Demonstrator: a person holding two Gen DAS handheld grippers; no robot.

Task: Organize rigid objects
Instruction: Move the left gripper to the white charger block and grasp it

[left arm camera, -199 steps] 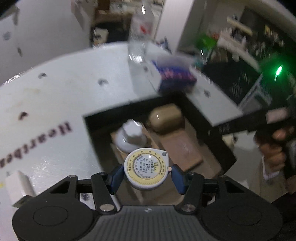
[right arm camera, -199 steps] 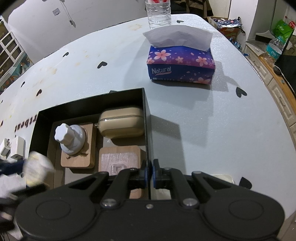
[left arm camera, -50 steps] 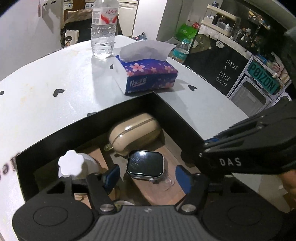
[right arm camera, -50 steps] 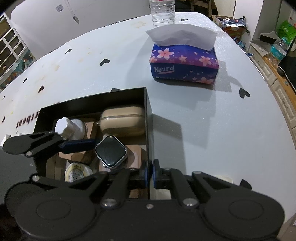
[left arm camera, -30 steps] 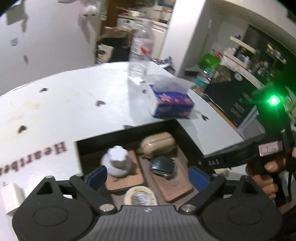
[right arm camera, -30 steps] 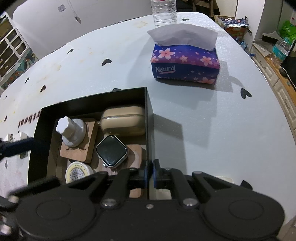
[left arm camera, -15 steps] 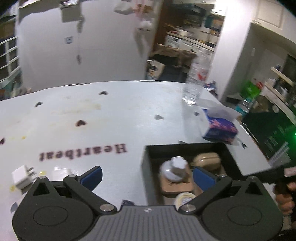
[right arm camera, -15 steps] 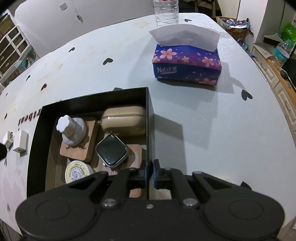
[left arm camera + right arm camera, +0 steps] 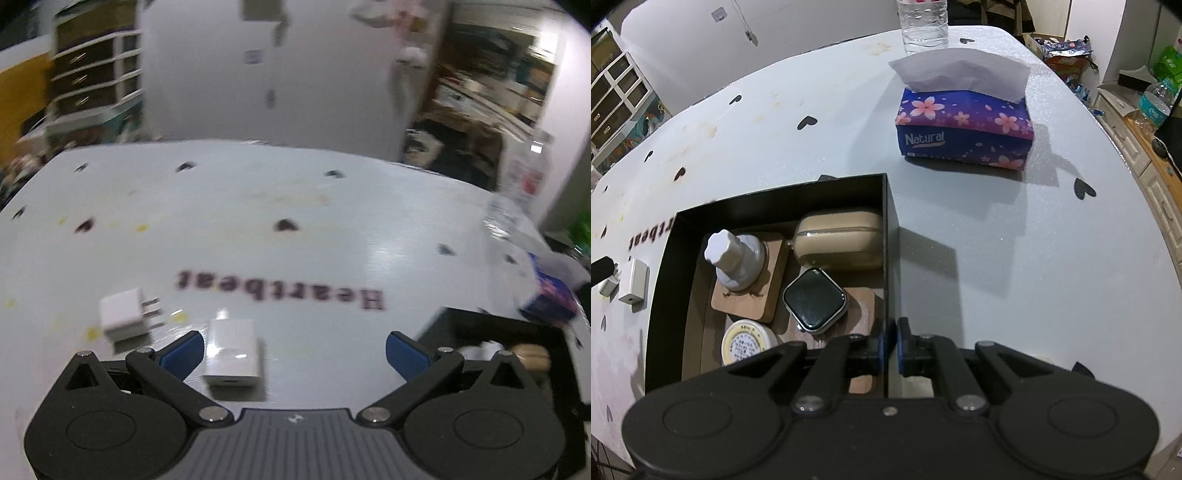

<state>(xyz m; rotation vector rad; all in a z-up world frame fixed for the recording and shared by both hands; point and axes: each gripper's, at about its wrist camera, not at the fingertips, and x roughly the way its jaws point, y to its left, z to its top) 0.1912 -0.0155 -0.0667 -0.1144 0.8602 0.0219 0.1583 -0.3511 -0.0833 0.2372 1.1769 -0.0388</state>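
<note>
The table [image 9: 295, 236] spreads bare and roomy left of the black box [image 9: 886, 221], whose right wall the right gripper [image 9: 891, 345] pinches shut. Left of the box lie two white chargers. The left gripper [image 9: 293, 350], spread wide and empty, is nearer: the flat charger [image 9: 233, 347] sits just inside its left finger, long axis pointing away (blurred view). The pronged plug [image 9: 123, 315] lies beyond, farther from the box.

Water bottle [image 9: 924, 24] top beyond the frame edge; black box [image 9: 491, 328] interior blurred, mostly hidden.
</note>
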